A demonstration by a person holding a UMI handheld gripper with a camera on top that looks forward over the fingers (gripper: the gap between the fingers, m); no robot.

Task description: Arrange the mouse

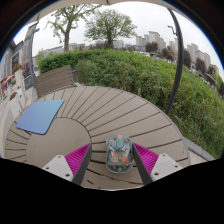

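A see-through computer mouse (pixel 119 153) with green and red parts inside lies on the round wooden slat table (pixel 110 108). It stands between my fingers, closer to the right one, with a clear gap on the left. My gripper (pixel 111 150) is open, its magenta pads (pixel 76 158) spread wide on both sides of the mouse. A blue mouse mat (pixel 40 116) lies flat on the table, well ahead and to the left of the fingers.
The table's curved far edge (pixel 150 97) runs ahead and to the right, with grass and bushes (pixel 150 70) beyond. A wooden bench (pixel 55 78) stands behind the mat. A thin dark pole (pixel 180 60) rises at the right.
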